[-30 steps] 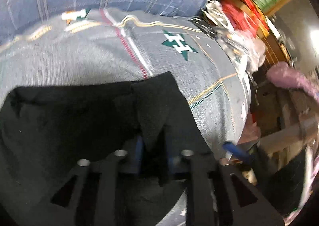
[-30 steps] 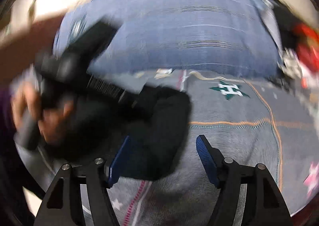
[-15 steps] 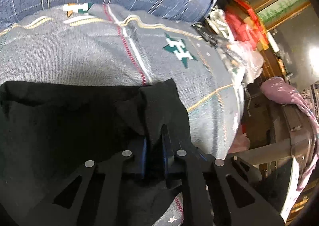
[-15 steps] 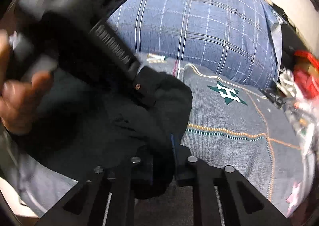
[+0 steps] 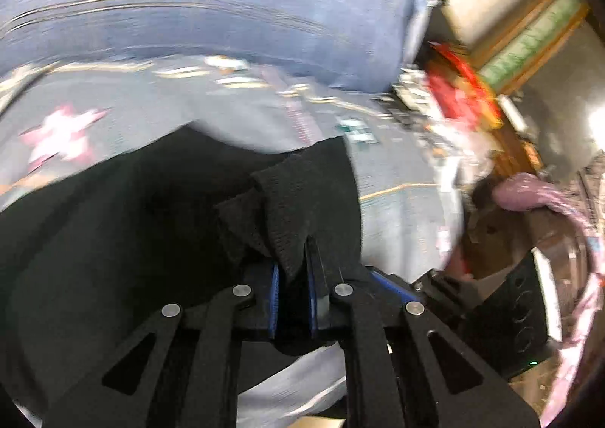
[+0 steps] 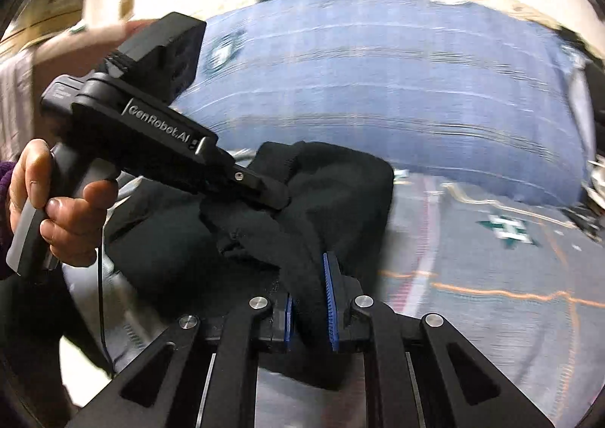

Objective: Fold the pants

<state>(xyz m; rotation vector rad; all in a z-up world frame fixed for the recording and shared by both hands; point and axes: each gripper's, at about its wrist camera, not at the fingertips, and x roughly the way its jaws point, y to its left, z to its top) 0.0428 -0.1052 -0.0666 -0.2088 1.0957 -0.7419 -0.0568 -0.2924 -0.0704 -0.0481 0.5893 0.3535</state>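
The black pants (image 5: 113,239) lie bunched on a grey patterned bedspread (image 5: 397,171). My left gripper (image 5: 291,276) is shut on a raised fold of the black fabric. My right gripper (image 6: 308,284) is shut on another fold of the same pants (image 6: 340,193), lifted off the bed. In the right wrist view the left gripper (image 6: 272,197) shows from the side, held in a hand (image 6: 56,208), its tips buried in the cloth just left of my right gripper.
A large blue plaid pillow (image 6: 378,87) lies behind the pants on the bedspread (image 6: 491,276). Red and white clutter (image 5: 453,99) sits past the bed's right edge, with a purple cloth (image 5: 529,193) on wooden furniture below it.
Both grippers have closed on the pants edge and lifted it. Both views have swung and blurred; the fabric has been pulled up and across the bed.
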